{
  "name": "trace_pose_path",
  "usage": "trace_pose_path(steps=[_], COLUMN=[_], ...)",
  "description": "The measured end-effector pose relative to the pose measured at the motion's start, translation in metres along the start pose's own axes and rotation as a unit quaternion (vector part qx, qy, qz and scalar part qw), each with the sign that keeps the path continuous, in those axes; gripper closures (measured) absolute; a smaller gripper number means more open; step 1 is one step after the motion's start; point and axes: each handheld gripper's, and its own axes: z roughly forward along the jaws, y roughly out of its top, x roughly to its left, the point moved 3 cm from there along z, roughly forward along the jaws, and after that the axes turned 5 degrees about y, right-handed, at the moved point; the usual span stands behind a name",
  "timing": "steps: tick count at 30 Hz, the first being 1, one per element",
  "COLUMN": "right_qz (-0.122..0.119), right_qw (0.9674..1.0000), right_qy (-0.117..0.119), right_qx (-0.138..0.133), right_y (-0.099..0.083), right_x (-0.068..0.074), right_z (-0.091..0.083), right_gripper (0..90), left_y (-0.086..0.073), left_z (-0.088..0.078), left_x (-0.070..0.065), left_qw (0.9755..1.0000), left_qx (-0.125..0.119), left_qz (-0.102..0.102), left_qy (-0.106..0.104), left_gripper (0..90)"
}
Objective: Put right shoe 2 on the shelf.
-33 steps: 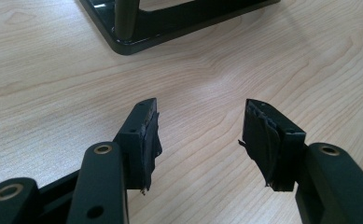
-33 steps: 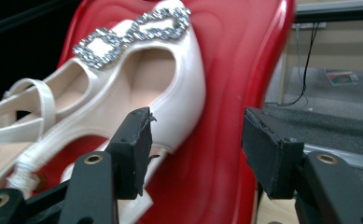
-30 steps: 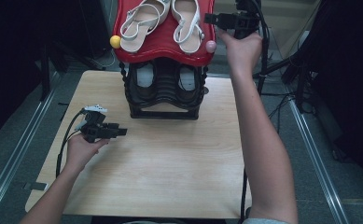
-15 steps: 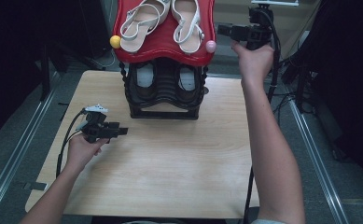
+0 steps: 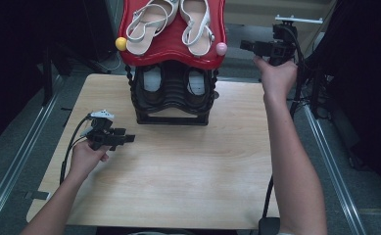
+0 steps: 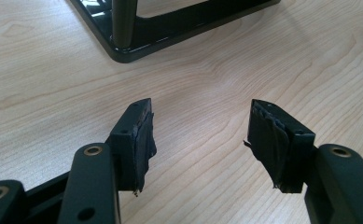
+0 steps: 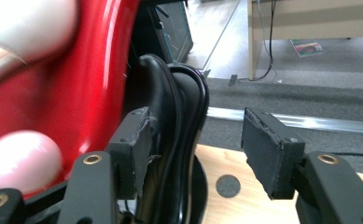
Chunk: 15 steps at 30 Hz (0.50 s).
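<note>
A black shoe rack [image 5: 172,98] stands at the back of the wooden table [image 5: 178,181]. Its red top tray [image 5: 173,49] carries two white sandals [image 5: 151,22], with a yellow ball [image 5: 121,43] and a pink ball [image 5: 221,48] at its front corners. My right gripper [image 5: 247,45] hangs in the air just right of the pink ball and points left at it. In the right gripper view the right gripper [image 7: 195,116] is open, with the pink ball [image 7: 20,161] at lower left. My left gripper [image 5: 125,139] [image 6: 200,109] rests low over the table. Its jaws have just been opening, with nothing between them.
A pair of pale shoes [image 5: 153,81] sits on the rack's lower shelf. The rack's black base corner [image 6: 123,46] lies just ahead of the left gripper. Metal rails [image 5: 325,147] run along both sides of the table. Cables trail from each gripper.
My right hand has come down and to the right, from beside the sandals to the level of the pink ball. The left hand has stayed put.
</note>
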Motion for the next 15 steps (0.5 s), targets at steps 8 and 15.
trace_pose_path(steps=[8,15], right_qz=[0.002,0.006], right_qw=[1.0,0.9998], right_qy=[0.001,0.008], right_qx=[0.004,0.015], right_y=[-0.021,-0.041], right_x=[-0.008,-0.013], right_z=[-0.001,0.001], right_gripper=[44.5,45.0], left_y=[0.0,0.0], left_z=[0.0,0.0], left_x=[0.0,0.001], left_qw=[1.0,1.0], left_qx=[-0.005,-0.005], left_qz=[0.004,0.004], left_qy=[-0.001,0.0], left_gripper=[39.8,38.8])
